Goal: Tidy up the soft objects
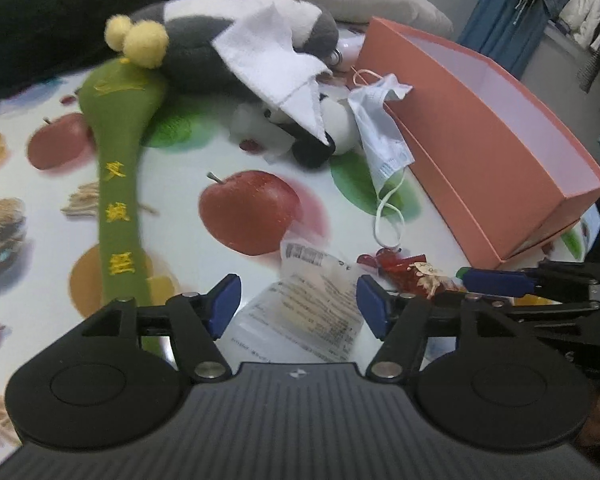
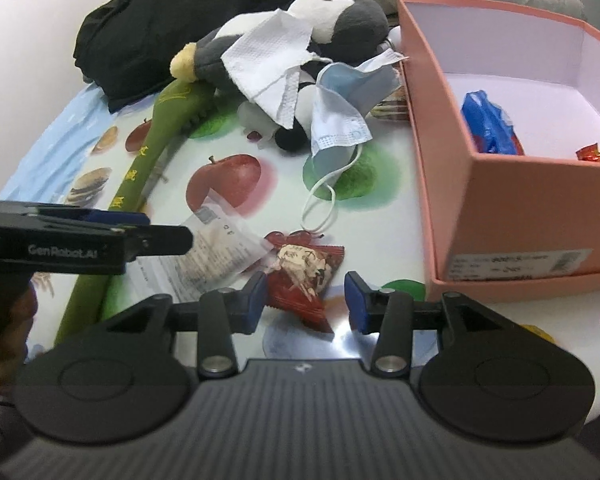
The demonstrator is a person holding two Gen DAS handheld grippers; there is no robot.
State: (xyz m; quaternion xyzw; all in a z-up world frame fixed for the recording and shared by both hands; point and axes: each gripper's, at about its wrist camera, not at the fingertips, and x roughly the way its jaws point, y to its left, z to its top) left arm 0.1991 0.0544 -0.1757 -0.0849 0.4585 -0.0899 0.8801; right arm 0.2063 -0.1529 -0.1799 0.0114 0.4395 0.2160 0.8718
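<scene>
Your right claw (image 2: 305,306) hangs wide over the red packet (image 2: 306,280), its left pad at the wrapper's edge, nothing gripped. Your left claw (image 1: 298,306) is also wide, poised above the clear packet (image 1: 300,304). Judging by what already sits in the pink box (image 2: 496,200), each goes there. Lower flat to the counter (image 2: 360,240), pinch the wrapper's middle, then lift. The box wall stands just right of your right claw, so rise before crossing it. The mask (image 2: 336,120), its loop near the red packet, and the plush (image 2: 300,40) crowd the far side; the near side looks freer.
</scene>
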